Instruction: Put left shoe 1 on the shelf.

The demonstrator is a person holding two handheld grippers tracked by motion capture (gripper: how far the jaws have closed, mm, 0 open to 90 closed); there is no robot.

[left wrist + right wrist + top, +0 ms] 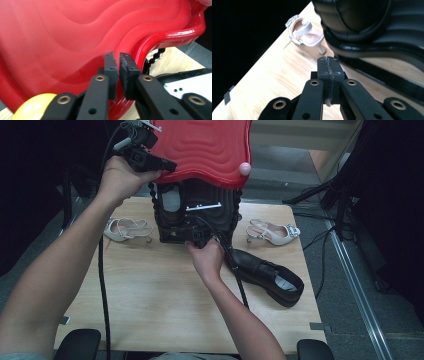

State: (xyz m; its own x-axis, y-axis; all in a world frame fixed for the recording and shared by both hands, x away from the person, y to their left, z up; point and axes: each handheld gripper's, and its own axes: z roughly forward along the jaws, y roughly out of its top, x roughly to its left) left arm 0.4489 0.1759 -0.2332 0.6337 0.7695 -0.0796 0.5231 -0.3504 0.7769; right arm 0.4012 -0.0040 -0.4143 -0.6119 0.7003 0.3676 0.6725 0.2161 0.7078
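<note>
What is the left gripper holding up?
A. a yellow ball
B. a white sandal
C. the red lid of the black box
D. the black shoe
C. In the high view the left gripper pinches the edge of the red lid, tipped up over the black box; the white sandals and black shoe lie on the table.
</note>
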